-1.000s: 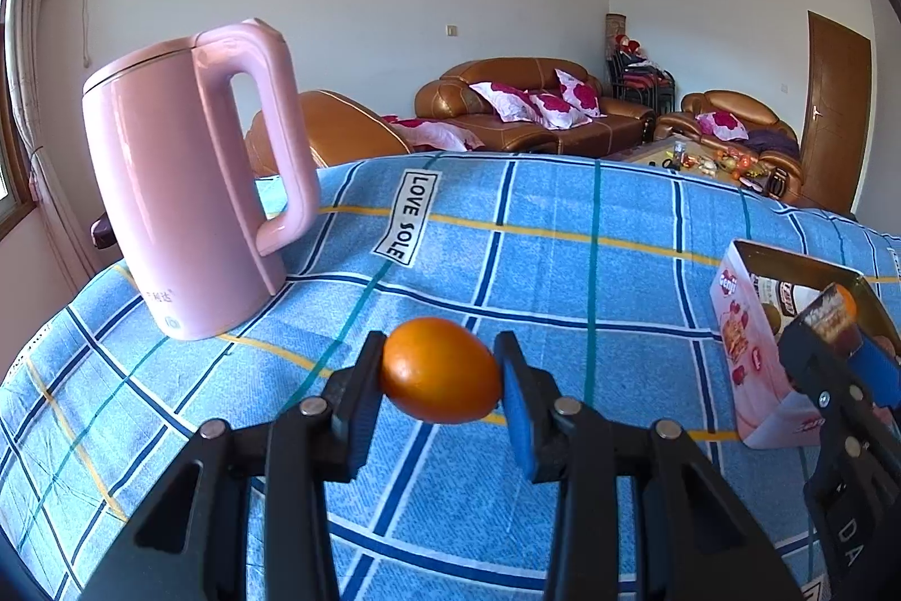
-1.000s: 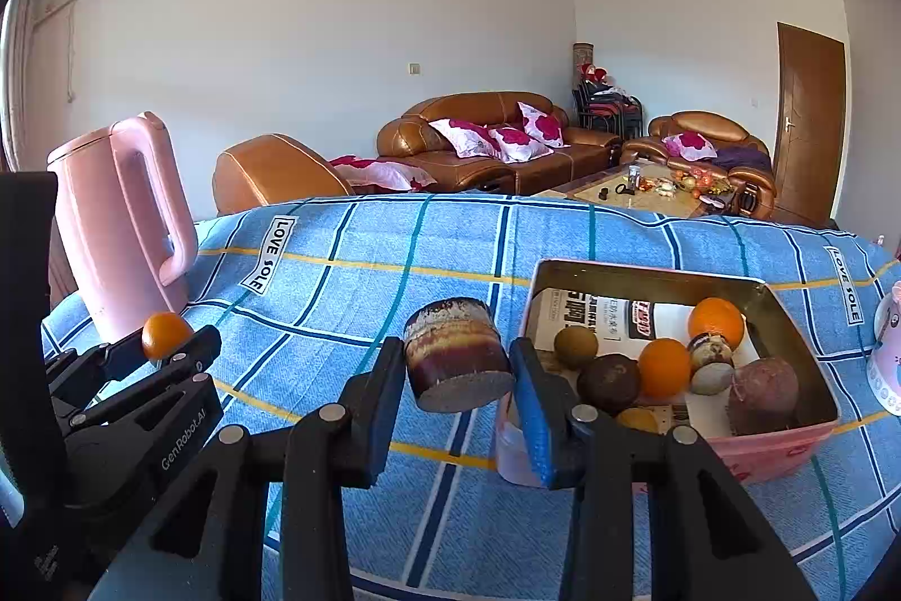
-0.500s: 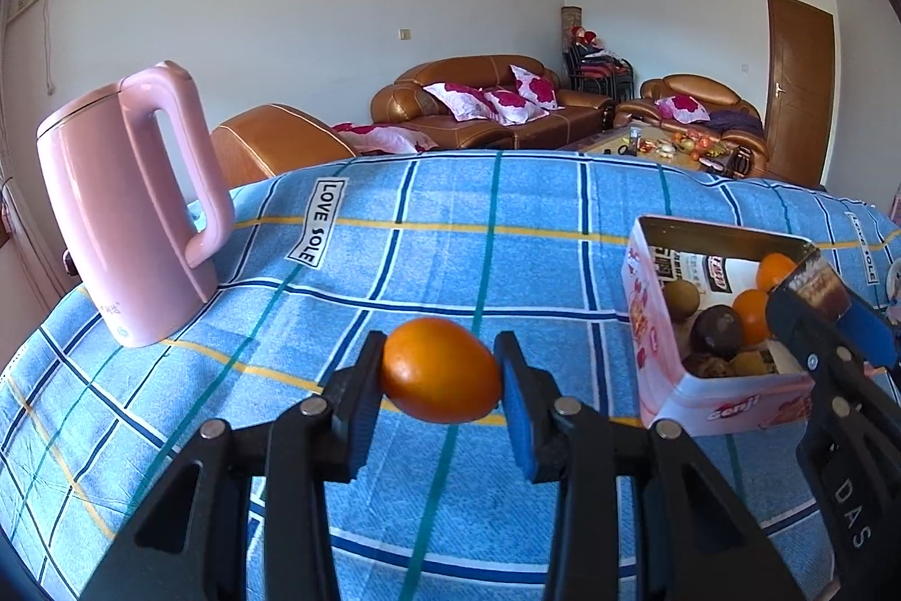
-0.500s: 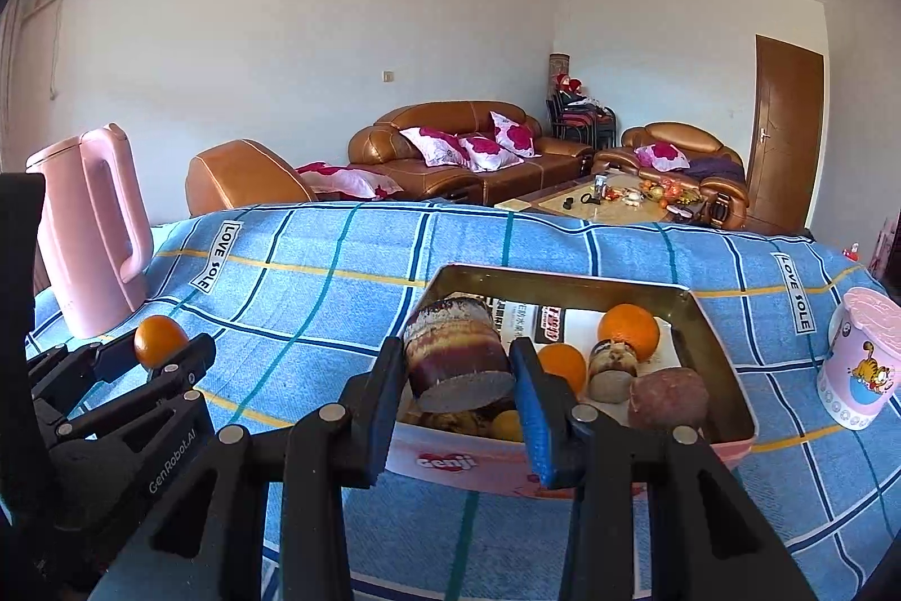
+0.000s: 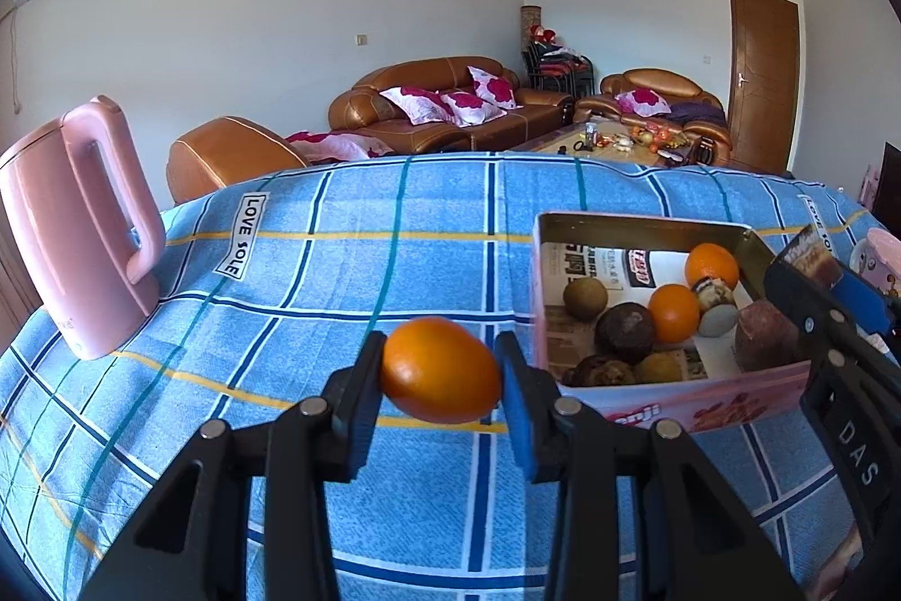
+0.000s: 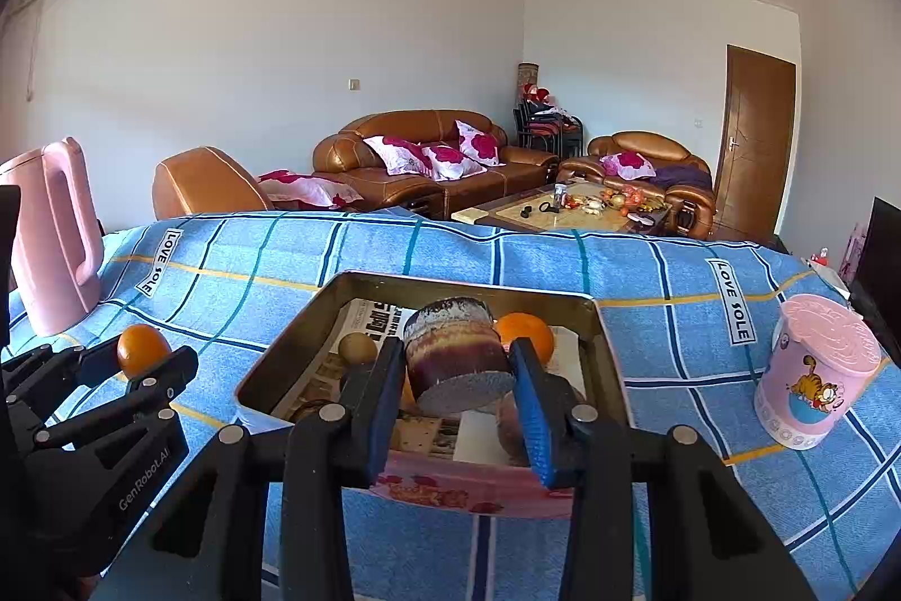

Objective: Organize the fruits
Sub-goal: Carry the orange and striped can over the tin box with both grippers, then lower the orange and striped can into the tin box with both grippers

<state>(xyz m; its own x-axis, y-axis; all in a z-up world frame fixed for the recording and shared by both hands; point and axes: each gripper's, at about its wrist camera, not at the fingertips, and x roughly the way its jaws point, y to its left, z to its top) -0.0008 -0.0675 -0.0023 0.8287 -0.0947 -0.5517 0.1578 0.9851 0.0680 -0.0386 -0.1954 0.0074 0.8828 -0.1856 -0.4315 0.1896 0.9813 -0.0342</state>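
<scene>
My left gripper (image 5: 440, 375) is shut on an orange (image 5: 442, 370), held above the blue checked cloth just left of the pink box (image 5: 670, 412). In the right wrist view the same orange (image 6: 142, 357) shows at the left. My right gripper (image 6: 459, 378) is shut on a brown, purple-skinned cut chunk (image 6: 457, 356) and hovers over the box (image 6: 450, 485). In the box lie several fruits on newspaper: oranges (image 5: 710, 266), a kiwi-like brown one (image 5: 585, 298) and dark ones (image 5: 625, 332). The right gripper's fingers (image 5: 811, 314) show at the right edge of the left wrist view.
A pink kettle (image 5: 76, 229) stands at the table's left side. A pink cartoon cup (image 6: 816, 378) stands to the right of the box. Brown sofas (image 6: 428, 161) and a coffee table (image 6: 563, 212) lie beyond the table's far edge.
Both grippers have moved to the right with their loads. The box has come nearer the left gripper and now sits right under the right gripper. The kettle slid toward the left edge.
</scene>
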